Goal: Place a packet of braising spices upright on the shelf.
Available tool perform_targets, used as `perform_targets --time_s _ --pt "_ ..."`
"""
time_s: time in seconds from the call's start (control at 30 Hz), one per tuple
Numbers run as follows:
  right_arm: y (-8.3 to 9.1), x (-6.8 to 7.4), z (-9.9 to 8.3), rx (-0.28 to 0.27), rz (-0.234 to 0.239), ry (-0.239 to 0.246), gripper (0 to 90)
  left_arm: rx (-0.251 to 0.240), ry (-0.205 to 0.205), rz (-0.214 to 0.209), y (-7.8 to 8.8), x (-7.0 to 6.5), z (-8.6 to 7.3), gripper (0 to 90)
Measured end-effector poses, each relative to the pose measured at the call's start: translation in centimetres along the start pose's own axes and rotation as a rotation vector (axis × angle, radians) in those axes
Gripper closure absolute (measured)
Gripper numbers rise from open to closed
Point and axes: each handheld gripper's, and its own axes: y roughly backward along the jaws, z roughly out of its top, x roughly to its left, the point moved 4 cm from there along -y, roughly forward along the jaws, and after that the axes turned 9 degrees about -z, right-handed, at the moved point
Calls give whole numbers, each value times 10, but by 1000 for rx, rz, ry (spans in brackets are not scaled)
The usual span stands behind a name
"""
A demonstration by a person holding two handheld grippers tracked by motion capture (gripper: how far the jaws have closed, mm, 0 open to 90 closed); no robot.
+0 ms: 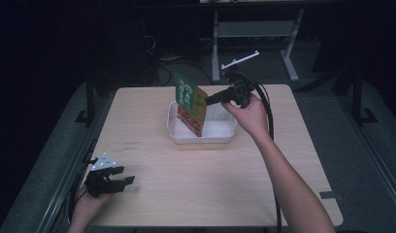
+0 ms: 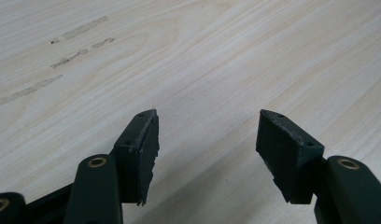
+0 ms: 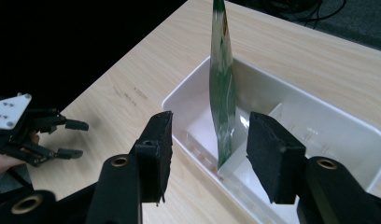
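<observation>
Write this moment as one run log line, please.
right tongs: open, packet between | packet: upright in white bin | left tongs: open, empty

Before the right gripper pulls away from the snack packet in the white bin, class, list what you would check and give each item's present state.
1. Right gripper jaws open, pads off the snack packet: ok.
2. Packet's bottom edge inside the white bin: ok.
3. Packet will stand unsupported: cannot tell; it stands on its edge, leaning.
4. Bin fully on the table, away from the edges: ok.
5. Left gripper open, holding nothing, well away from the bin: ok.
</observation>
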Motion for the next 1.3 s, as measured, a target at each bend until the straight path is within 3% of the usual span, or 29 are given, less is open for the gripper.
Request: perform_targets --time_s 0.6,1.23,1.3 --pt "13 -25 -49 9 10 -42 466 1 -3 -1 -1 -1 0 381" --pt "23 -24 -100 19 14 -28 438 -3 -12 2 -1 -3 1 378" --pt "24 -25 -114 19 15 -36 431 -5 -15 2 -1 -3 2 377"
